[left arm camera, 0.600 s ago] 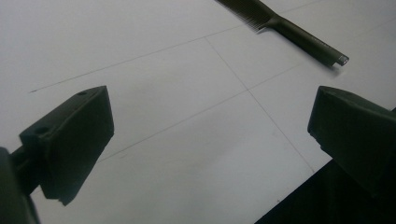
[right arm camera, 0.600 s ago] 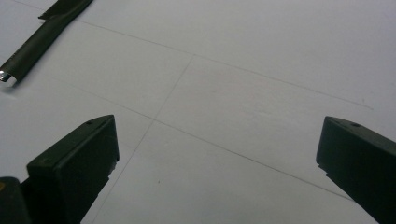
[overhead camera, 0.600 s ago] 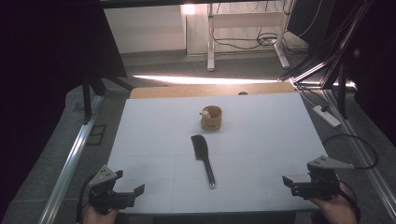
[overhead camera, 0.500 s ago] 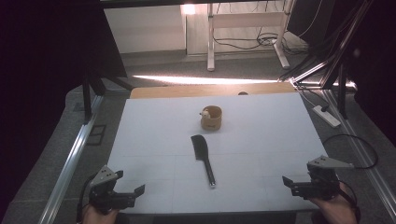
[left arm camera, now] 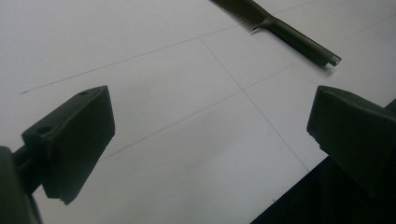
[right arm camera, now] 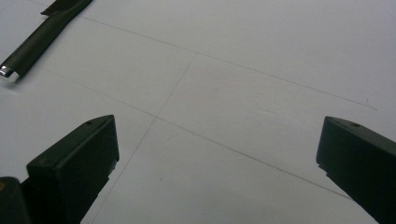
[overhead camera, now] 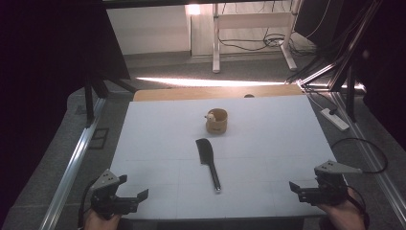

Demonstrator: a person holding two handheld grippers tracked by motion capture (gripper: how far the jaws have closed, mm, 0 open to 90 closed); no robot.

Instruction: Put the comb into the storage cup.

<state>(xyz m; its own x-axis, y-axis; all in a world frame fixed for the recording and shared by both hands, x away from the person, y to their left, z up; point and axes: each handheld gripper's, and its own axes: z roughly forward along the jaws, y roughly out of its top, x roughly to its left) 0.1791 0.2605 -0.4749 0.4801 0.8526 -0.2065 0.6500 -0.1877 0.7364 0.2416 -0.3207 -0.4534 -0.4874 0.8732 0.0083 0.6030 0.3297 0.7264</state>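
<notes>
Holding both grippers wide apart, nothing in them.
From my left gripper [overhead camera: 128,199] the comb [overhead camera: 208,162] lies at two o'clock; from my right gripper [overhead camera: 298,188], ten o'clock.

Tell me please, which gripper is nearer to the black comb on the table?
Left, though only slightly. The left gripper sits at the near-left table edge, diagonally below the comb. The right gripper waits farther off at the near-right edge. Both are open, touching nothing.

Comb [overhead camera: 208,160]: lying flat mid-table, handle pointing near.
Cup [overhead camera: 217,120]: standing just beyond it.
Left gripper [overhead camera: 133,198]: resting at near-left edge, jaws gaping.
Right gripper [overhead camera: 298,188]: waiting at near-right edge, holding nothing.
</notes>
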